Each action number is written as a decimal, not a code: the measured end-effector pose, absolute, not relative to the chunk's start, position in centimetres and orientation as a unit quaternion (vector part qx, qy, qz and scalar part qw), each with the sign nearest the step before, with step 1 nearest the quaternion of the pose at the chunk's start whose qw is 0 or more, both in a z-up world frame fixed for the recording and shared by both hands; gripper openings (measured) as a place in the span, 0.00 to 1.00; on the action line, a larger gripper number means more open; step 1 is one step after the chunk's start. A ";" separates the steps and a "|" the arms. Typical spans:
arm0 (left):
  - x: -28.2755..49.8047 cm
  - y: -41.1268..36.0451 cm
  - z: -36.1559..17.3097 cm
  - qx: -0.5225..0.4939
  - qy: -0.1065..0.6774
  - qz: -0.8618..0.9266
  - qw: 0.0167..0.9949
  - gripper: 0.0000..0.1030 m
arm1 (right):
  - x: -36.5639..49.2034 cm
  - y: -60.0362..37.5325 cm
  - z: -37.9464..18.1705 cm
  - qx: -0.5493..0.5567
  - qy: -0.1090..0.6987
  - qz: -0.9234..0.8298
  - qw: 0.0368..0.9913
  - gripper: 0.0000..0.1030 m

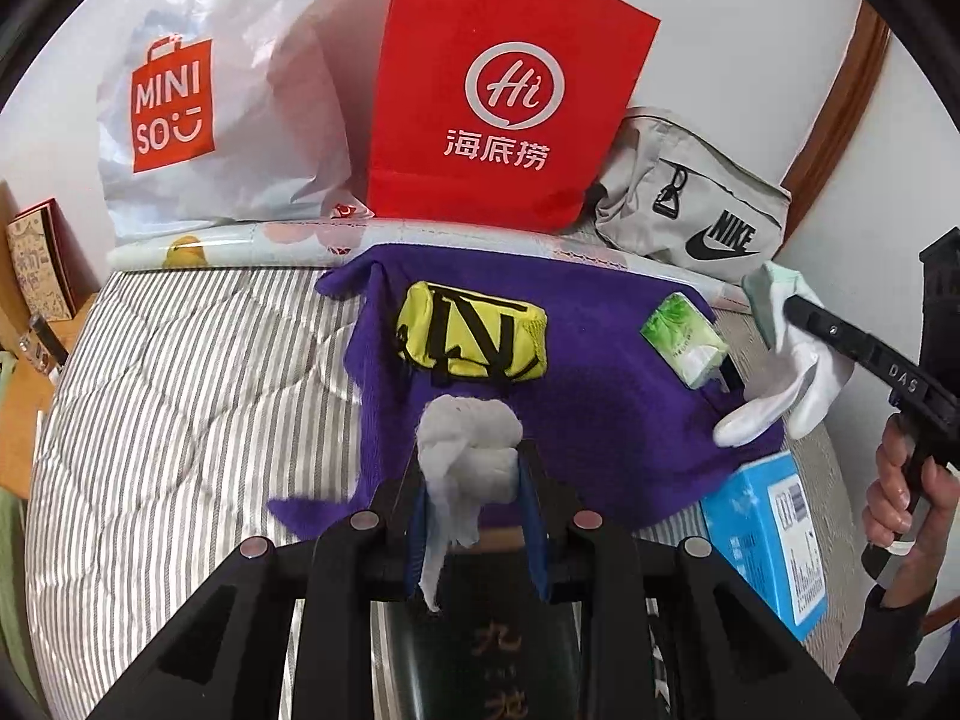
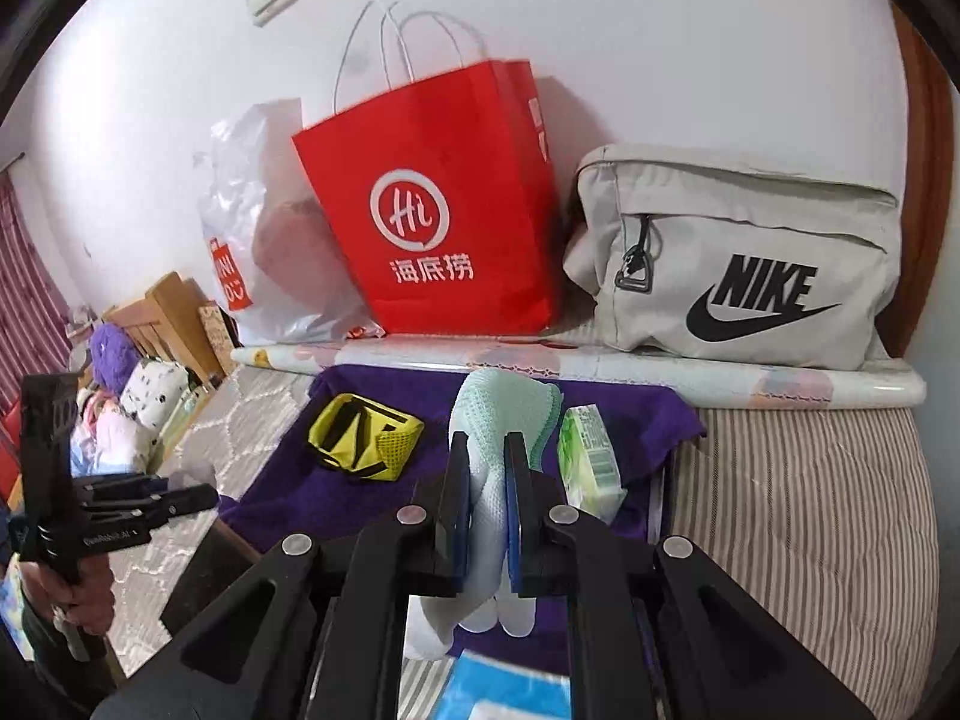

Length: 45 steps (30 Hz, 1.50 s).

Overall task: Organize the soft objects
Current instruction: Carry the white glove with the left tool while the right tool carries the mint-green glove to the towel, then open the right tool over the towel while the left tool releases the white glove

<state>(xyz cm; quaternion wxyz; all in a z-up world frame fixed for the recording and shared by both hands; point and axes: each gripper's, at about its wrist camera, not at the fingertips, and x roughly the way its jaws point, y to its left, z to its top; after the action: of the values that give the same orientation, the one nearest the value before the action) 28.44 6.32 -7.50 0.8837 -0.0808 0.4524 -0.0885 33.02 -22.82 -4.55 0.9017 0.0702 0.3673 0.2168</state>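
Observation:
My left gripper [image 1: 471, 468] is shut on a rolled white gauze cloth [image 1: 468, 438], held over the near edge of a purple towel [image 1: 600, 372] spread on the striped bed. On the towel lie a yellow pouch with black straps [image 1: 471, 333] and a green tissue pack [image 1: 684, 339]. My right gripper [image 2: 487, 450] is shut on a white and mint-green glove [image 2: 492, 414], above the towel [image 2: 282, 468] between the yellow pouch [image 2: 363, 438] and the tissue pack [image 2: 591, 456]. The glove [image 1: 780, 372] hangs from the right gripper at the right of the left wrist view.
Against the wall stand a white Miniso plastic bag [image 1: 210, 102], a red paper bag [image 1: 504, 90] and a grey Nike bag [image 2: 744, 258], behind a rolled mat [image 2: 600, 366]. A blue box [image 1: 768, 528] lies at the towel's near right corner. Wooden furniture with plush items [image 2: 132, 384] stands left.

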 end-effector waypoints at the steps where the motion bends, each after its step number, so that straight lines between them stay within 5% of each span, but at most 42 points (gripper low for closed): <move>1: 28.7 6.3 -7.6 -0.081 0.453 -0.088 0.884 0.24 | 33.5 -22.5 -5.0 0.065 0.371 0.218 0.900 0.10; 10: 31.8 5.8 -9.7 -0.075 0.473 -0.089 0.873 0.25 | 35.7 -21.7 -10.5 0.024 0.450 0.218 0.866 0.10; 30: 35.7 5.0 -13.7 -0.077 0.536 -0.084 0.836 0.25 | 36.9 -22.2 -13.4 0.019 0.510 0.217 0.832 0.13; 35: 36.2 5.1 -14.2 -0.084 0.542 -0.083 0.832 0.27 | 36.7 -22.4 -13.5 0.020 0.515 0.202 0.833 0.47; 39: 36.2 5.2 -14.1 -0.091 0.542 -0.089 0.831 0.29 | 36.2 -22.6 -13.2 0.016 0.507 0.193 0.840 0.51; 45: 35.5 5.4 -13.3 -0.102 0.535 -0.100 0.832 0.50 | 35.8 -23.9 -12.1 0.042 0.488 0.181 0.853 0.60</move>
<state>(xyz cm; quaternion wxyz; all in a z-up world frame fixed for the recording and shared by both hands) 35.51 5.40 -13.32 0.8325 -0.1017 0.5354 -0.0997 35.84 -23.94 -12.05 0.8529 0.0422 0.4878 0.1814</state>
